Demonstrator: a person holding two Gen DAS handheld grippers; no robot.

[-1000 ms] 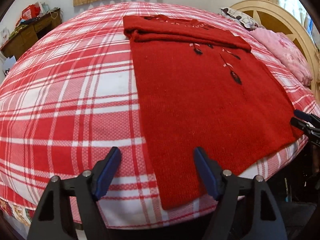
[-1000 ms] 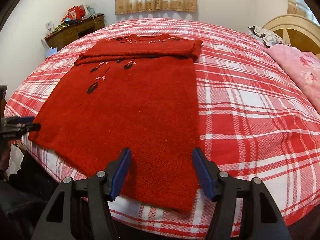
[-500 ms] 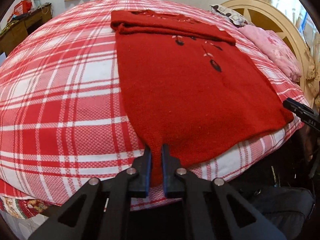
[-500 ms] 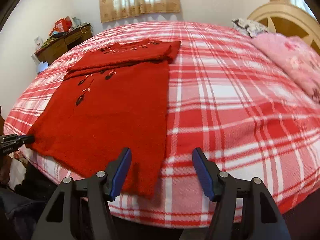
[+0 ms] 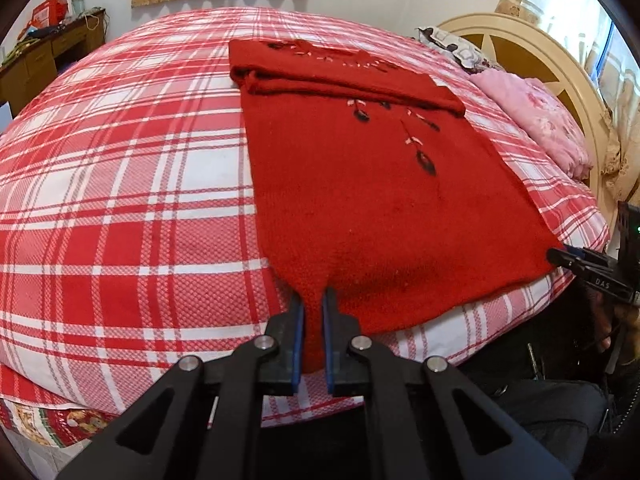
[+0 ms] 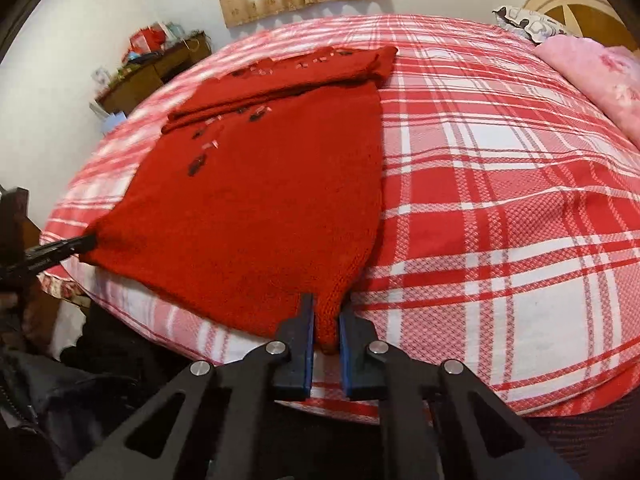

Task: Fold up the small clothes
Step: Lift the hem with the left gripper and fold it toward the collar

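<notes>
A red knit sweater [image 5: 372, 184] with dark leaf embroidery lies flat on the bed, its sleeves folded across the far end; it also shows in the right wrist view [image 6: 264, 200]. My left gripper [image 5: 313, 300] is shut on the sweater's near left hem corner. My right gripper [image 6: 326, 312] is shut on the near right hem corner. Each gripper shows in the other's view at the far hem corner: the right gripper [image 5: 560, 257] and the left gripper [image 6: 86, 243].
The bed has a red and white plaid cover [image 5: 120, 200]. A pink blanket [image 5: 536, 120] and a patterned pillow [image 5: 452, 46] lie by the cream headboard [image 5: 532, 56]. A cluttered wooden desk [image 5: 44, 56] stands by the far wall.
Both grippers were open a second ago. The left one closed on its hem corner first; the right one shifted to the right corner and closed on it.
</notes>
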